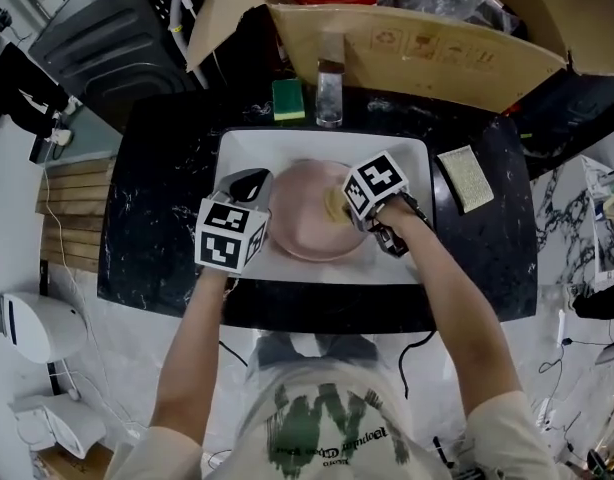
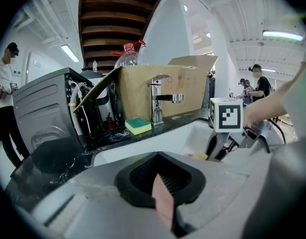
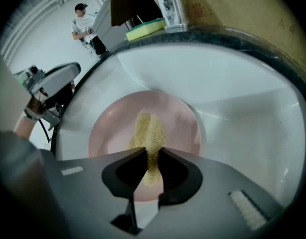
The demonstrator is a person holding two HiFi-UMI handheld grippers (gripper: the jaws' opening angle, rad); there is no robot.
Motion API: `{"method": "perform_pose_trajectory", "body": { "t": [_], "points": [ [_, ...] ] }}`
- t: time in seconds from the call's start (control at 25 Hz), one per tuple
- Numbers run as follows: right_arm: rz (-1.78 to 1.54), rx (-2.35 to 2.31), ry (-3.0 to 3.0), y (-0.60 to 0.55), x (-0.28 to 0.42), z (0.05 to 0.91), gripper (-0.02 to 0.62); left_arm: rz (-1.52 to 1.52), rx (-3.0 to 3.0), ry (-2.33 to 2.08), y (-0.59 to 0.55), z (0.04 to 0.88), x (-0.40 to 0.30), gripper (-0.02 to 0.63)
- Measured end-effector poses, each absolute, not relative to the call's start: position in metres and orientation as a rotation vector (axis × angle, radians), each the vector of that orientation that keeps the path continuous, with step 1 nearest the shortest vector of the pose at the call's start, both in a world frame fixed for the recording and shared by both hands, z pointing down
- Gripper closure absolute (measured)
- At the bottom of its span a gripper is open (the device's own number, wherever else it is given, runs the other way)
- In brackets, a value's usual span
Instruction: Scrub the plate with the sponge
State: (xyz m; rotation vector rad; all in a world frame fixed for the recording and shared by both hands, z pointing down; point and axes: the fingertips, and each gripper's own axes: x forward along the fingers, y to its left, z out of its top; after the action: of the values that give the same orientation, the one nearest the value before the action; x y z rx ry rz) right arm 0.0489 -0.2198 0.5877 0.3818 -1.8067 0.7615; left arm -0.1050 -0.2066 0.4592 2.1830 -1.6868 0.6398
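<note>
A pink plate (image 1: 305, 230) lies in the white sink (image 1: 257, 148). My left gripper (image 1: 261, 184) is shut on the plate's left rim; in the left gripper view a pink edge (image 2: 163, 203) sits between the jaws of that gripper (image 2: 163, 183). My right gripper (image 1: 341, 206) is shut on a yellow sponge (image 1: 334, 204) pressed on the plate's right part. In the right gripper view the sponge (image 3: 147, 131) runs from the gripper (image 3: 152, 154) out across the plate (image 3: 180, 126). The left gripper (image 3: 53, 82) shows at that view's left.
A green-and-yellow sponge (image 1: 288, 99) and a faucet (image 1: 329, 90) stand behind the sink on the black counter (image 1: 152, 218). A tan scouring pad (image 1: 465, 178) lies right of the sink. An open cardboard box (image 1: 437, 53) stands behind. People stand far off.
</note>
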Motion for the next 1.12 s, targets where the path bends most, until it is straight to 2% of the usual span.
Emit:
{"method": "perform_pose_trajectory", "body": {
  "t": [0.64, 1.12],
  "points": [
    [0.903, 0.354, -1.881, -0.194, -0.031, 0.579, 0.531, 0.685, 2.313, -1.554, -0.207, 0.455, -0.116, 0.601],
    [1.116, 0.341, -1.852, -0.177, -0.061, 0.593, 0.532, 0.703, 2.362, -1.480, -0.206, 0.460, -0.115, 0.601]
  ]
}}
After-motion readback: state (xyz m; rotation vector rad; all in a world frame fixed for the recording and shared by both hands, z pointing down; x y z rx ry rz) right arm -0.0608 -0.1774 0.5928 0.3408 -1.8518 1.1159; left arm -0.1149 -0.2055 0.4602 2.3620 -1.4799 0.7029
